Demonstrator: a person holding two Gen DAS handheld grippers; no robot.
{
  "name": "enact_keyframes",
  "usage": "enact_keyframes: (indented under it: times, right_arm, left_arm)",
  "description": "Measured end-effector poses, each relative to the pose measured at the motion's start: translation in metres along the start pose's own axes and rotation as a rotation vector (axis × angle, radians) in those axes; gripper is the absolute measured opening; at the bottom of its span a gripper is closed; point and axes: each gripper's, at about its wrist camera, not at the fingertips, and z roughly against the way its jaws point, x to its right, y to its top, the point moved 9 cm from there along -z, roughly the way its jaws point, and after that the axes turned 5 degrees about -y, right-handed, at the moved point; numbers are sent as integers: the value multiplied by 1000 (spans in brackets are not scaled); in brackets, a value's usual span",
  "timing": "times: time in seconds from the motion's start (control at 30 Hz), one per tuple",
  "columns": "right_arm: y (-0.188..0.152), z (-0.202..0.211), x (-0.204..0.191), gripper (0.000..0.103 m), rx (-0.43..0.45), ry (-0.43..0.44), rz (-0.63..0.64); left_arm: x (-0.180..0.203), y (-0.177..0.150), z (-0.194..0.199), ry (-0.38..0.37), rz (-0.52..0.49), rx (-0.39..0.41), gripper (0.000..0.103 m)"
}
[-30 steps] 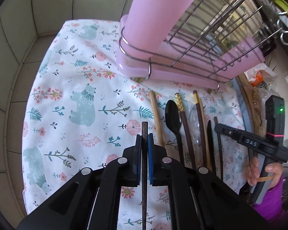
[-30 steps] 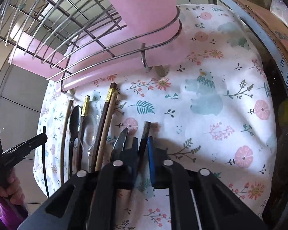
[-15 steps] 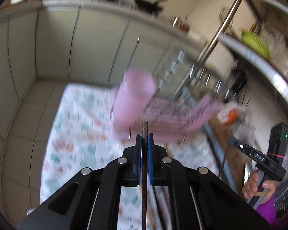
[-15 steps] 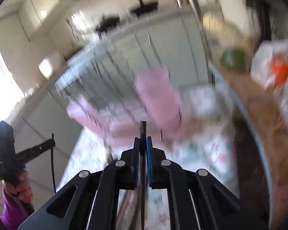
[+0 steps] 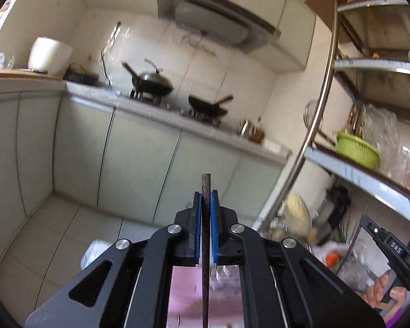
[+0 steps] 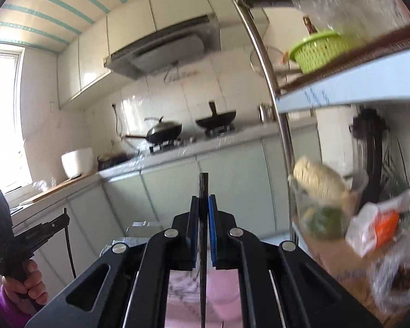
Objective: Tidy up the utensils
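Observation:
My left gripper (image 5: 205, 195) is shut on a dark chopstick (image 5: 205, 251) that runs straight along the gap between the blue pads (image 5: 196, 227), its end sticking out past them. My right gripper (image 6: 203, 199) is shut on a second dark chopstick (image 6: 203, 246) in the same way. Both point nearly level across the kitchen. Below each gripper shows a blurred part of the pink holder (image 5: 183, 287) (image 6: 221, 292) of the wire rack. In the left wrist view the right gripper (image 5: 391, 248) appears at the right, held by a hand (image 5: 382, 292). The other utensils on the cloth are out of view.
Ahead stand pale green cabinets (image 5: 139, 158) with a stove, two woks (image 5: 151, 82) (image 6: 216, 121) and a range hood (image 5: 216, 19). A steel shelf unit (image 6: 350, 93) at the right carries a green basket (image 6: 319, 50) and bags (image 6: 380, 227). A white pot (image 6: 78, 161) sits at the left.
Both grippers rose and tilted from looking down at the floral cloth to pointing level across the kitchen, each carrying its chopstick. The cloth and laid-out utensils dropped out of view.

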Motion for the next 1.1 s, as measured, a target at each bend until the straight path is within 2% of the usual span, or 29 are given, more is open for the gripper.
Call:
enact_keyframes:
  times: [0.1, 0.2, 0.37, 0.47, 0.63, 0.83, 0.97, 1.1]
  right_arm:
    - [9, -13, 1, 6, 49, -15, 17]
    - [12, -26, 3, 6, 75, -33, 31]
    - [-1, -58, 11, 6, 88, -71, 44]
    - [-16, -71, 18, 6, 59, -82, 36]
    - [-46, -81, 32, 6, -53, -72, -7]
    - [-77, -84, 40, 6, -182, -69, -49]
    - [-95, -86, 43, 6, -243, -77, -47]
    - [-106, -87, 38, 6, -278, -73, -31]
  left_arm:
    - [1, 8, -13, 18, -31, 79, 5]
    - [5, 10, -28, 50, -108, 151, 5]
    - [8, -3, -51, 75, -184, 192, 5]
    - [2, -20, -60, 89, -195, 172, 5]
    - [-13, -54, -59, 96, -186, 76, 5]
    - [-37, -85, -55, 70, -73, -76, 5]
    - [-50, -94, -53, 69, -6, -128, 5]
    - [-51, -99, -51, 68, 0, -160, 6]
